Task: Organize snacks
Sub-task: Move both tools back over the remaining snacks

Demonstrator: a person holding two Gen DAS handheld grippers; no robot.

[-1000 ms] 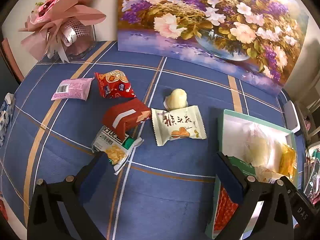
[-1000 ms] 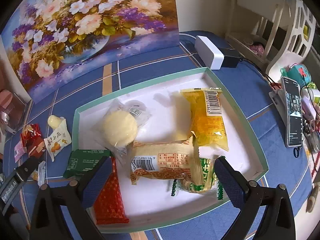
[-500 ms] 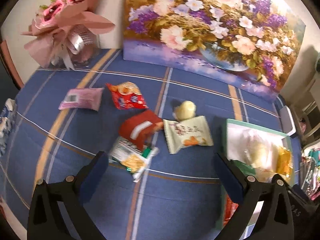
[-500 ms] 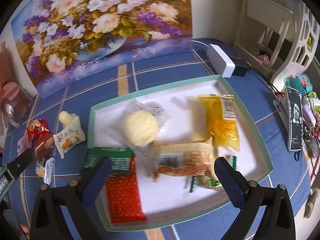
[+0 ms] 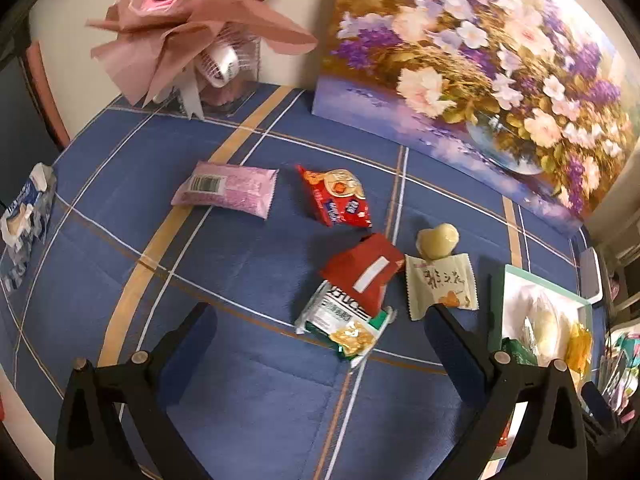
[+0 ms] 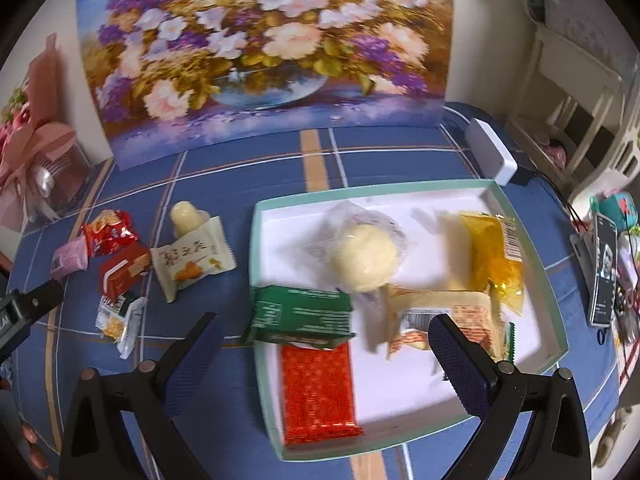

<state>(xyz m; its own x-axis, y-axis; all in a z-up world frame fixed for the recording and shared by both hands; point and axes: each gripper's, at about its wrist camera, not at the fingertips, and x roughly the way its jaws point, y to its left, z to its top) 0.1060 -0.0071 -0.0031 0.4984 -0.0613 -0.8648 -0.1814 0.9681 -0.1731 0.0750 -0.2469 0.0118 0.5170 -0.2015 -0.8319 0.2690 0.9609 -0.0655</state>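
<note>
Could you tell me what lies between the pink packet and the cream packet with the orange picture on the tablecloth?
In the left wrist view, two red packets lie between the pink packet and the cream packet: a red snack bag and a red box-like packet.

Below me a table under a blue plaid cloth is carrying everything. Lying loose on it I am seeing a pink packet, a red snack bag, a dark red pack overlapping a green-and-white packet, a cream wrapper and a pale heart-shaped jelly touching its top edge. A teal-rimmed white tray is sitting to their right. A flower painting is leaning at the back, a pink bouquet beside it.
</note>
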